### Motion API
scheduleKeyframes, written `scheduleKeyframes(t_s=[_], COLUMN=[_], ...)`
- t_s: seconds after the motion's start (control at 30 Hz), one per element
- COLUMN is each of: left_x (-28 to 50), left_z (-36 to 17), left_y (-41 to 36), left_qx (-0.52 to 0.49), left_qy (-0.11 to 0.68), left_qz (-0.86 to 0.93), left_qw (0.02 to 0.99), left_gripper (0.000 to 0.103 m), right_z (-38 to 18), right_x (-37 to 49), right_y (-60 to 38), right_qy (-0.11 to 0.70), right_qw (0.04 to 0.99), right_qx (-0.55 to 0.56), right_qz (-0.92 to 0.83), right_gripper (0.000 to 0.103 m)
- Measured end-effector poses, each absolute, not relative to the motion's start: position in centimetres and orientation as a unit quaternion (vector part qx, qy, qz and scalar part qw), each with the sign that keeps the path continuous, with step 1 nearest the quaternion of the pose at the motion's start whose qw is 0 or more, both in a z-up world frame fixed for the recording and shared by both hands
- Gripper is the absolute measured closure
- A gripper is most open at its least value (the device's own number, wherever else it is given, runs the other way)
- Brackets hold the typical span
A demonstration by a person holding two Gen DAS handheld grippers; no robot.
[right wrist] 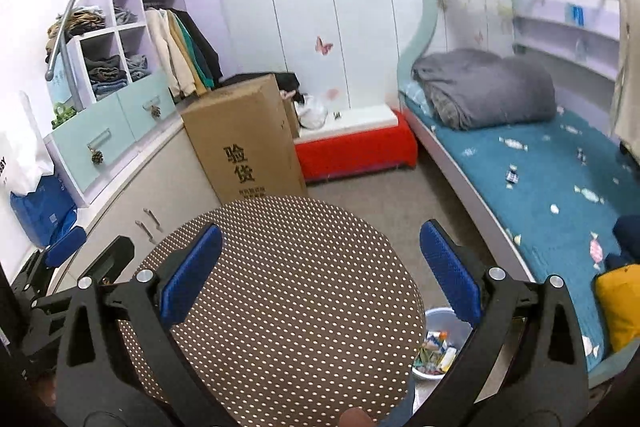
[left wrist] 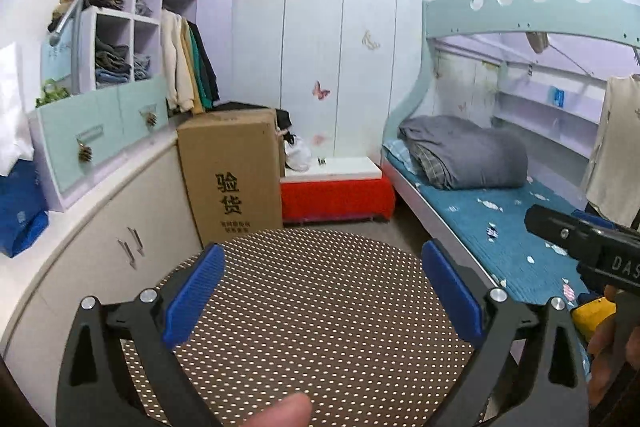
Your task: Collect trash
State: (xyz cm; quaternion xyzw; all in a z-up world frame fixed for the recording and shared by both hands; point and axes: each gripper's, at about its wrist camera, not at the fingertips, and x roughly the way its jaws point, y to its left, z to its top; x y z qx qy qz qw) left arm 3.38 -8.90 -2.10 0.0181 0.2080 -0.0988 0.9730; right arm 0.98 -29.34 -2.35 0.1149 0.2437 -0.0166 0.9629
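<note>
My left gripper [left wrist: 322, 255] is open above a round brown dotted tabletop [left wrist: 320, 307], with nothing between its blue pads. In its own view my right gripper [right wrist: 320, 231] is open too, over the same tabletop [right wrist: 288, 287], and holds nothing. A pale blue trash bin [right wrist: 444, 314] stands on the floor below the table's right edge, with several wrappers [right wrist: 434, 349] inside. A small dark and white scrap [right wrist: 511, 178] lies on the teal bed sheet [right wrist: 552, 187]; it also shows in the left wrist view as the scrap [left wrist: 492, 230]. The right gripper's black body [left wrist: 580, 239] shows at the right edge.
A tall cardboard box [left wrist: 232, 171] stands behind the table beside a red bench [left wrist: 336, 195]. Cream cabinets [left wrist: 100, 247] and shelves of clothes line the left wall. A folded grey quilt [right wrist: 484, 87] and a yellow cushion [right wrist: 620, 303] lie on the bunk bed. Blue bags [right wrist: 40, 215] sit at far left.
</note>
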Motion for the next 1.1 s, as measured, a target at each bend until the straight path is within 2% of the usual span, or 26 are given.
scheduleKeyframes(t_s=[0.4,1.1], left_x=[-0.7,-1.1], left_z=[-0.2,0.2], left_y=[-8.7,-10.3], left_qx=[-0.001,0.001], left_qy=[0.177,0.177], left_qz=[-0.098,-0.106], left_qw=[0.979,0.978], left_gripper=[0.005,0.005], right_z=[0.5,0.9], right_x=[-3.1,-3.8], right_y=[-27.1,-28.6], right_qy=[0.19,0.178], right_qw=[0.978,0.979], right_qx=[0.064,0.069], right_qz=[-0.06,-0.075], right_gripper=[0.006,0.006])
